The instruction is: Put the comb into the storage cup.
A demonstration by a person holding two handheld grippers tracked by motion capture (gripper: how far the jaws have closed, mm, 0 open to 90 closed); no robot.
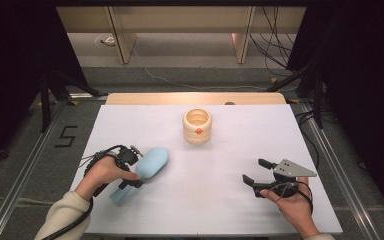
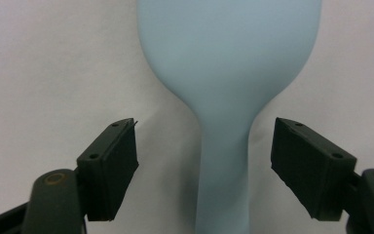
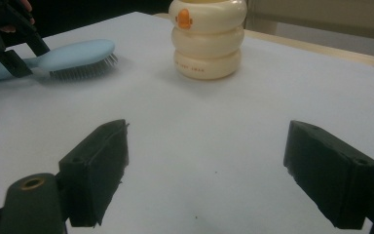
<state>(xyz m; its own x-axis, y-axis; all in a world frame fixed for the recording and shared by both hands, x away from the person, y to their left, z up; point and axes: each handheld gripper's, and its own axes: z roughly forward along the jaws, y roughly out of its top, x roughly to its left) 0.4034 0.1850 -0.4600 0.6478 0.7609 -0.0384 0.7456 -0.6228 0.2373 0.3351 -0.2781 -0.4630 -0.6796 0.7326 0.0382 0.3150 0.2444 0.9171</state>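
The cream ringed holder bore an orange emblem and a line of small print too blurred to read. Nearer the person and to its left, the left gripper stood spread wide, its jaws straddling the handle of the pale blue hairbrush without touching it. To the holder's right and nearer the person, the right gripper gaped empty above the white table, hand wrapped around its grip.

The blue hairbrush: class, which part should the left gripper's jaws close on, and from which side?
Grip the narrow handle of the blue hairbrush from above. It lies flat, bristles down, and the open left gripper already straddles the handle just below the wide head.
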